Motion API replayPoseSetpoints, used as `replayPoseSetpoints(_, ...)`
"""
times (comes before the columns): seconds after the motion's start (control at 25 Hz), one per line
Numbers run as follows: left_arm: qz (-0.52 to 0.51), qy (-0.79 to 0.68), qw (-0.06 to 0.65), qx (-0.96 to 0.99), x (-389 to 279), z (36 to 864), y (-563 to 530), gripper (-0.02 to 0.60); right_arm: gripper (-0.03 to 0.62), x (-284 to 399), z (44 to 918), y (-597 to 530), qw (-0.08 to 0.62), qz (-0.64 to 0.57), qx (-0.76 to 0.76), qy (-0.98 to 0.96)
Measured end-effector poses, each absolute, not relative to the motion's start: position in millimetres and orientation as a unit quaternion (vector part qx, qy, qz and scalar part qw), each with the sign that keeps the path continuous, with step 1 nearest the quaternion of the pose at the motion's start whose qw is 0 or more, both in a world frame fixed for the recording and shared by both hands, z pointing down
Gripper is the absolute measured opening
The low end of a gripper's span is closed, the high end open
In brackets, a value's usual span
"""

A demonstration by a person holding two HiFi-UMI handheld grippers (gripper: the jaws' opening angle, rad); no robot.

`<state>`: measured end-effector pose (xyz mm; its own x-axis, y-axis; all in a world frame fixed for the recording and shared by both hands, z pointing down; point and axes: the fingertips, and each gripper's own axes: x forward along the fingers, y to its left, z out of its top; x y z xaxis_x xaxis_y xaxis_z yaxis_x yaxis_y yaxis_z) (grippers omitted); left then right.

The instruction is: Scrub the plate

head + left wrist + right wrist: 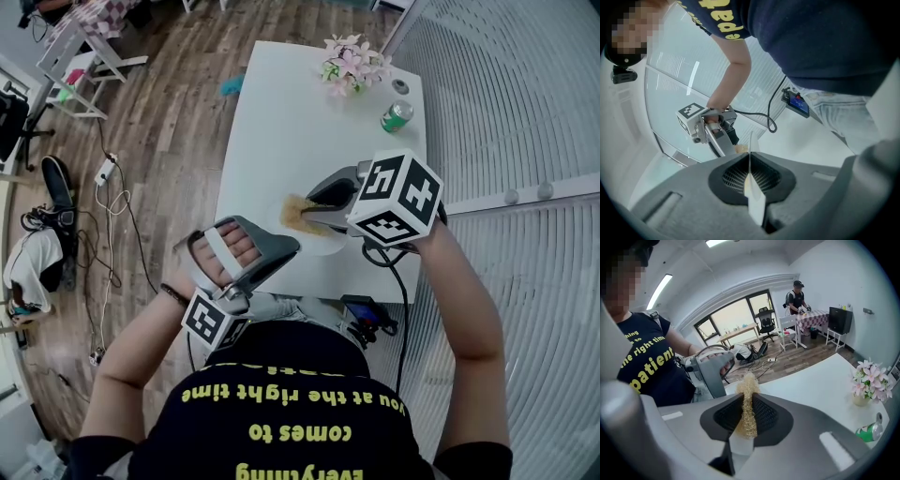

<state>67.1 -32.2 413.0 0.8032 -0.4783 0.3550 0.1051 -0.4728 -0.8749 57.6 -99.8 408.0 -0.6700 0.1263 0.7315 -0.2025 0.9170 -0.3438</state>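
Observation:
A white plate (pixel 323 246) is over the near end of the white table (pixel 281 122), mostly hidden under my right gripper. My left gripper (pixel 286 248) reaches it from the left. In the left gripper view the plate (pixel 755 201) shows edge-on as a thin white sheet pinched between the shut jaws of the left gripper (pixel 750 176). My right gripper (pixel 314 208) is shut on a tan fibrous scrubber (pixel 296 212), which sits at the plate's far left part. In the right gripper view the scrubber (pixel 748 390) sticks up from between the jaws of the right gripper (pixel 747 416).
A vase of pink flowers (pixel 352 67), a green can (pixel 397 116) and a small grey lid (pixel 401 86) stand at the table's far end. Glass walls run along the right. Cables (pixel 112 202) lie on the wood floor at left. Another person (pixel 797 298) stands far off.

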Motion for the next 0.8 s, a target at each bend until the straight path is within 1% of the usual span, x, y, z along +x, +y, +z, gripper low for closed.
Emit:
replayPoseSetpoints(0.28,-0.299,0.125,0.489,-0.810,64,419,-36,0.012,0.060,50,393,-89,0.383,0.189,0.018,-0.904)
replayPoseSetpoints(0.44,-0.300,0.151,0.468,-0.817,57,416,-45,0.012,0.060,55,382,-98,0.338,0.198,0.048,-0.919)
replayPoseSetpoints(0.6,-0.302,0.184,0.437,-0.827,47,413,-57,0.012,0.061,67,372,-118,0.284,0.197,0.112,-0.932)
replayPoseSetpoints(0.8,-0.297,0.217,0.403,-0.838,37,409,-71,0.012,0.061,86,366,-134,0.248,0.186,0.174,-0.935)
